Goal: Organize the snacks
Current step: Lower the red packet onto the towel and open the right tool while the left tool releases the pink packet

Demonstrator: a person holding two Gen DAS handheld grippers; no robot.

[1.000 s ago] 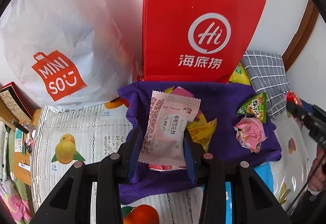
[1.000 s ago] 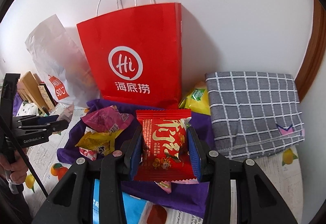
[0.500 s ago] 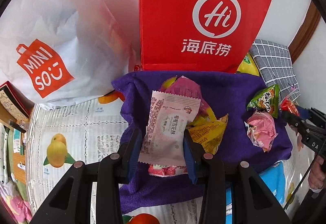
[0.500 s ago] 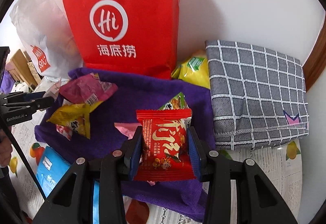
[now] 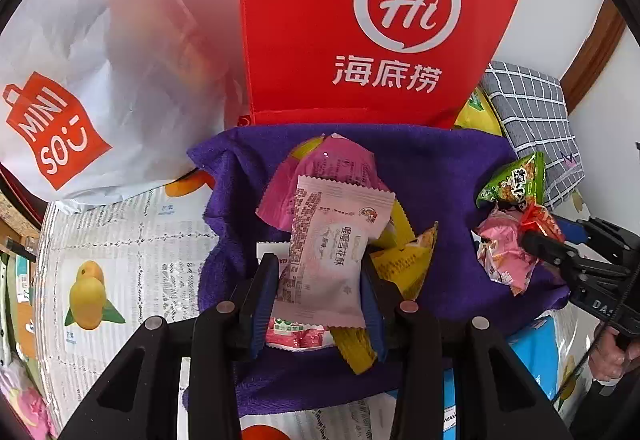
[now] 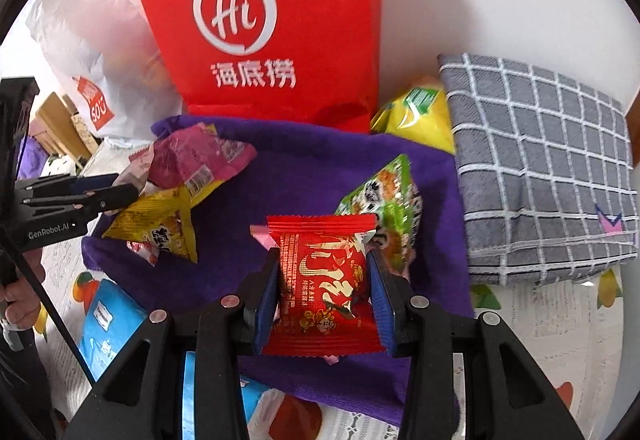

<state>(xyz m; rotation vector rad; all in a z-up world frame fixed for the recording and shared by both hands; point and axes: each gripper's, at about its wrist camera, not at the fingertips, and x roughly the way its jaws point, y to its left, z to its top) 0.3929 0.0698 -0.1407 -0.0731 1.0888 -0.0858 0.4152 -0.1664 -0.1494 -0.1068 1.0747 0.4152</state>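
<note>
Two tools are pinching one snack each; your left tool (image 5: 318, 272) is gripping a pale pink packet (image 5: 334, 240) above the yellow and magenta snacks on the purple towel (image 5: 436, 168); your right tool (image 6: 326, 278) is clamping a red packet (image 6: 322, 280) just before a green snack (image 6: 384, 196); beyond, a red paper bag (image 6: 272, 12) is standing against the wall.
</note>
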